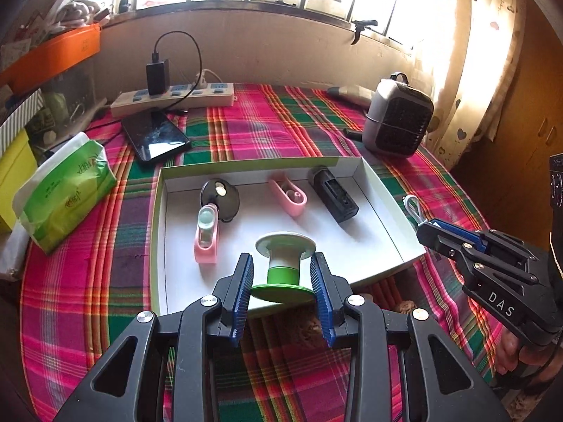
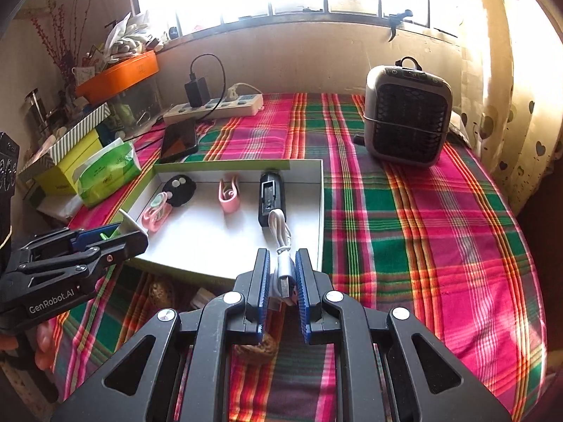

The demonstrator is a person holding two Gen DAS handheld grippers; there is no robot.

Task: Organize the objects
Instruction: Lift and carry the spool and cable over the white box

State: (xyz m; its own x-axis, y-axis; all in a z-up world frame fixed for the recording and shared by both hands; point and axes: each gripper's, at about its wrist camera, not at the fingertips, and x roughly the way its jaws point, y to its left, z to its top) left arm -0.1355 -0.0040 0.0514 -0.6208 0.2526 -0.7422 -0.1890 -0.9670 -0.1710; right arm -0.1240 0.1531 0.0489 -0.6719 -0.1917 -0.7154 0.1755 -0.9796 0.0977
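1. The left gripper point(image 1: 281, 283) has its jaws clenched on a green-and-white spool point(image 1: 283, 267), gripping the lower green flange from both sides. The spool hangs just ahead of the jaws, over the near edge of the white box tray point(image 1: 383, 193).
2. The right gripper point(image 2: 283, 274) has its jaws clamped tight on a folded white USB cable point(image 2: 281, 239). The plug sits between the jaws and the loop sticks out ahead of them, above the tray's near right corner.
3. The step in hand looks like placing both items in the tray. Bring each one further forward of the jaws, so it clears the near wall before it goes down.
4. Ahead of the left jaws lie a pink holder with a clear bottle point(image 1: 207, 237) and a black round case point(image 1: 220, 198). The open floor straight ahead of the spool is probably the safest spot.
5. Ahead of the right jaws is a black rectangular device point(image 2: 271, 197), with a pink clip point(image 2: 229, 191) to its left. Aim the cable for the bare floor short of the device.
6. Lower until each item rests on the floor, then release. The spool may roll if it is set on its side.
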